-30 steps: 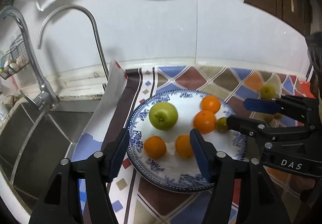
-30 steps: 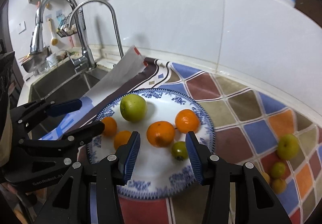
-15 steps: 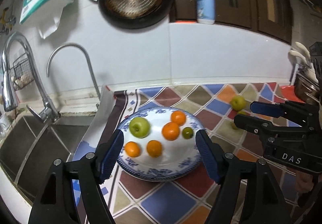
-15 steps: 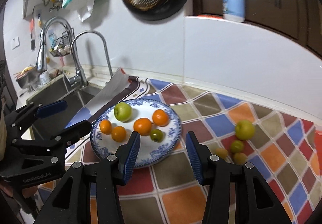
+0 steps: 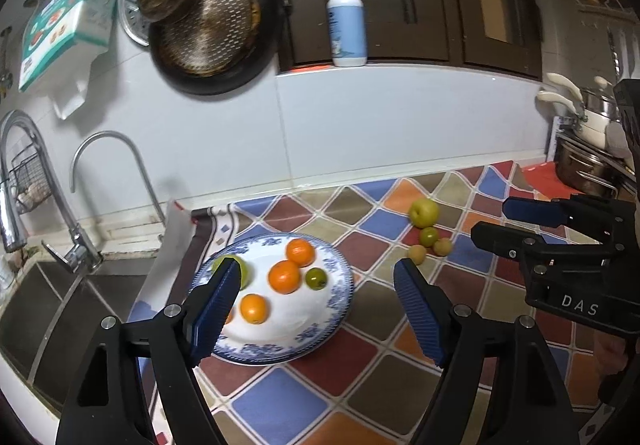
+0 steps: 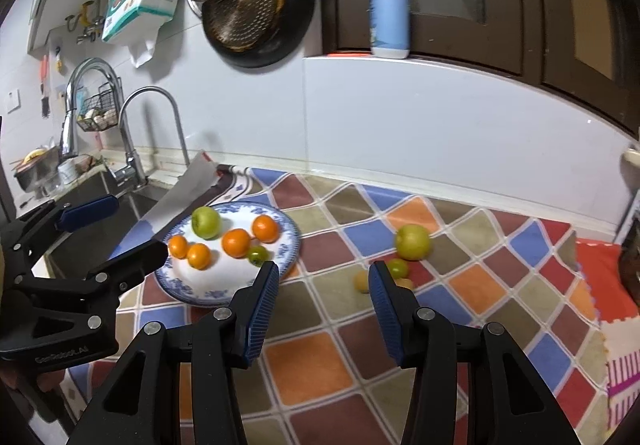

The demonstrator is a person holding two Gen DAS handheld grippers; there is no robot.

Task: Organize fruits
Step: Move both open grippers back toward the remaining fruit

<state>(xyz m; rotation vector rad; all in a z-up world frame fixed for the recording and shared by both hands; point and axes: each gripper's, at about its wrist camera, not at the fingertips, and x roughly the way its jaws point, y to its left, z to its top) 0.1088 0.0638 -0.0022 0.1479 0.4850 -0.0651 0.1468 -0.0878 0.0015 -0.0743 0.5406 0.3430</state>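
A blue-patterned white plate (image 5: 320, 341) (image 6: 288, 245) sits on the chequered mat. It holds a green apple (image 6: 205, 222), several oranges (image 5: 284, 276) (image 6: 236, 242) and a small green fruit (image 5: 316, 278) (image 6: 257, 254). To its right on the mat lie a second green apple (image 5: 423, 212) (image 6: 413, 241) and three small fruits (image 5: 429, 236) (image 6: 397, 268). My left gripper (image 5: 316, 285) is open and empty, raised in front of the plate. My right gripper (image 6: 322, 285) is open and empty, raised between the plate and the loose fruits.
A sink (image 5: 48, 309) with taps (image 5: 108, 173) lies left of the plate. Pans (image 5: 208, 25) hang on the wall and a soap bottle (image 5: 346, 25) stands on the ledge. Pots (image 5: 588, 149) stand at the far right.
Both grippers have pulled back and up from the plate, so the plate looks smaller and the loose fruits on the right show. The small green fruit stays on the plate.
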